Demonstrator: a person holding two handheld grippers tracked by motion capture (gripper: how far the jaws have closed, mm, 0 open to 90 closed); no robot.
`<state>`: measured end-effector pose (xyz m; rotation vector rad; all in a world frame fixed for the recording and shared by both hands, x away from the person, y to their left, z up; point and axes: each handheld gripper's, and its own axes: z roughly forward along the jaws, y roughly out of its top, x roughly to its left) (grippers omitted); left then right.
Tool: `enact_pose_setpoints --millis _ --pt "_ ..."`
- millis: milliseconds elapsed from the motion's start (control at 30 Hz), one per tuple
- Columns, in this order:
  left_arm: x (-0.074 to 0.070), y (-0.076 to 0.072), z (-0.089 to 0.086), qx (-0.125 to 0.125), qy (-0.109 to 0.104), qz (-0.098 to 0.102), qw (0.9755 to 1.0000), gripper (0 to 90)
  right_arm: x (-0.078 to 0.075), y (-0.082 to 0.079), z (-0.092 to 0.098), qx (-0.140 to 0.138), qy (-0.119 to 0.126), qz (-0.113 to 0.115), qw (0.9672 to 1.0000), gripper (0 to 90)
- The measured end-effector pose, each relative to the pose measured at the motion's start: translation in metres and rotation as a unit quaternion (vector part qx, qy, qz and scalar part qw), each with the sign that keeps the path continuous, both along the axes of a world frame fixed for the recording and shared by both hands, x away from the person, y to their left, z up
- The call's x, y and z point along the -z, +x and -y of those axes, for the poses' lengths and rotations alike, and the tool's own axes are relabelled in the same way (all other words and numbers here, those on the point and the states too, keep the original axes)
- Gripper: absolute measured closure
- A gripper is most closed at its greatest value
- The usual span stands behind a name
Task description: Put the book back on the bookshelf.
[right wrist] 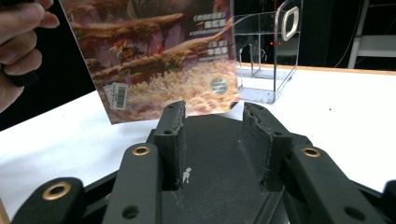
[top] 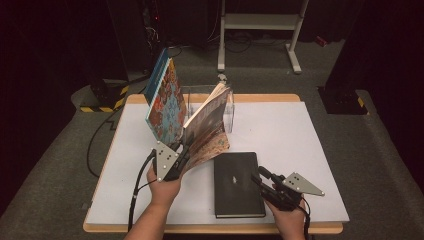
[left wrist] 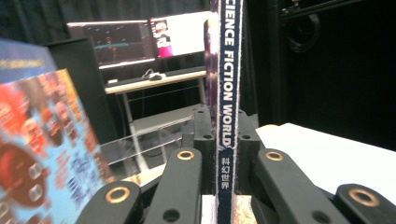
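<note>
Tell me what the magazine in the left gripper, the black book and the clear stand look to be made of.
Magazine: glossy printed paper, judging by its thin printed spine and its sheen in the right gripper view. Black book: matte cover, possibly leatherette or coated card; faintly textured, little glare. Clear stand: transparent hard plastic, probably acrylic; see-through walls with bright edges.

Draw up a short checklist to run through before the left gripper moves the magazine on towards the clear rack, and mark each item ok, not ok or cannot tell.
1. Left gripper shut on the magazine at its spine: ok.
2. Magazine lifted off the table: ok, held tilted in the air.
3. Pages kept together: not ok, they fan open.
4. Free slot in the clear rack behind: cannot tell, the magazine hides part of it.
5. Colourful book out of the path: not ok, it leans close at the left.
6. Right gripper parked over the black notebook, jaws apart: ok.
</note>
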<state>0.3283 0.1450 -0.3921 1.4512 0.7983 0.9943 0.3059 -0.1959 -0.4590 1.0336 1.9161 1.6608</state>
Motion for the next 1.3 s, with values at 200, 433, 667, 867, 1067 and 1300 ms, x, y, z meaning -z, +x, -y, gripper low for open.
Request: enact_pose_setpoints --millis 200,433,667,867,1067,1300 --pt "0.012 -0.003 -0.013 -0.009 -0.007 -0.006 0.9999 83.8 0.001 0.000 0.000 0.000 0.000 -0.002 1.0000 59.9" --pt "0.018 -0.007 -0.027 -0.019 -0.012 -0.001 0.9997 83.8 0.001 0.000 -0.002 -0.001 -0.002 -0.003 1.0000 59.9" --pt "0.021 -0.009 -0.039 -0.027 -0.020 -0.005 0.9994 83.7 0.002 0.000 -0.002 -0.002 -0.002 -0.003 1.0000 59.9" --pt "0.021 -0.012 -0.043 -0.027 -0.015 -0.004 0.9995 83.5 0.003 0.000 -0.003 -0.003 -0.005 -0.004 1.0000 59.8" --pt "0.022 -0.014 -0.049 -0.034 -0.017 -0.004 0.9993 83.4 0.003 0.001 -0.004 -0.003 -0.006 -0.005 1.0000 59.9" --pt "0.025 -0.019 -0.054 -0.030 -0.009 -0.010 0.9994 83.2 0.004 0.001 -0.005 -0.005 -0.008 -0.005 0.9999 59.9"
